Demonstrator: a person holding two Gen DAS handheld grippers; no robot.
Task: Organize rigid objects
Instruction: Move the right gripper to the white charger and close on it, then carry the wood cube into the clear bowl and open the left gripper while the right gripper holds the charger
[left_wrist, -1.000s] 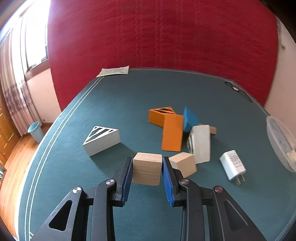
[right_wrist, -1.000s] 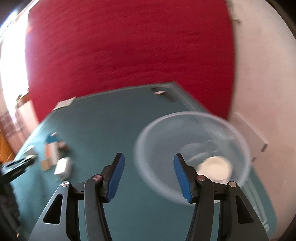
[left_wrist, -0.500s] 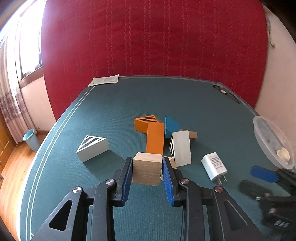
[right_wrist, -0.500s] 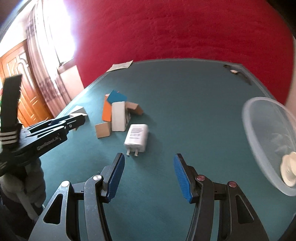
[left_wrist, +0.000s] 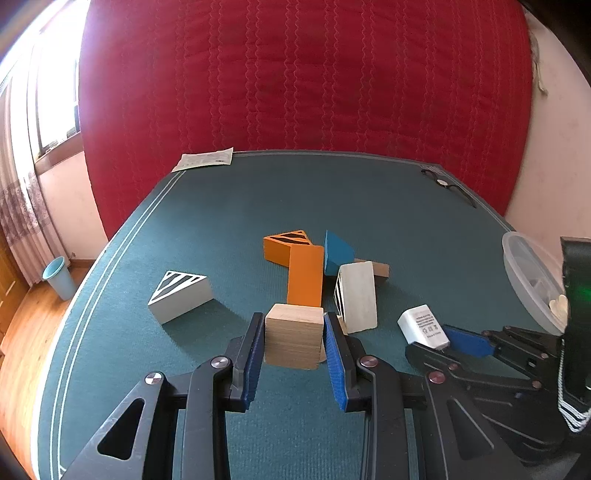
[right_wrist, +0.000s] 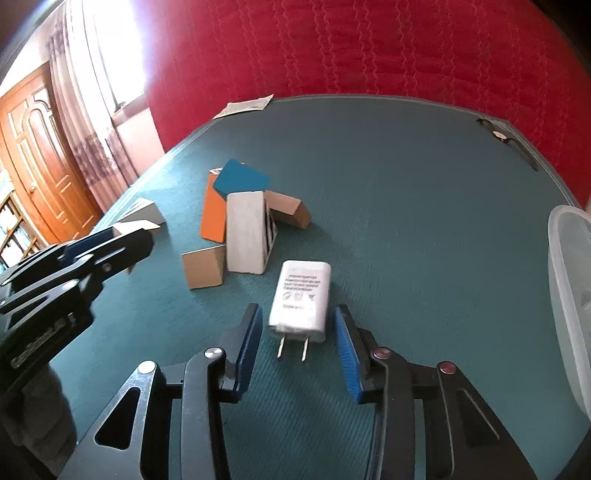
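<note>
A: Starting at the left gripper (left_wrist: 294, 319): clamping on a pale wooden block (left_wrist: 293, 332), both blue pads pressing flat against its sides.

B: Resting it on the green table (left_wrist: 221, 221), or lifting it clear?

A: Cannot tell from either view. Moving to the right gripper (right_wrist: 297, 312): just been closing around the white charger (right_wrist: 301, 295), narrowed but not pressing yet, leaving a slim gap on each side.

B: And lying how, that charger?

A: Lying flat on the table, label up, prongs pointing back between the jaws.

B: Looking further out now?

A: Seeing a small wooden block (right_wrist: 203, 266) just beyond the left gripper's tips, touching a white striped wedge (left_wrist: 356, 295). Leaning against that wedge's left side, a long orange block (left_wrist: 306, 275); behind it an orange striped wedge (left_wrist: 284, 247) and a blue block (left_wrist: 338, 251) tilting on the heap. Peeking out at the back right, a brown block (right_wrist: 286, 208).

B: Anything sitting apart?

A: Standing alone well to the left, another white striped wedge (left_wrist: 181, 295). Sitting at the right edge of the table, a clear plastic bowl (right_wrist: 567, 258), holding something pale inside. Lying at the far left corner, a sheet of paper (left_wrist: 205, 160).
</note>
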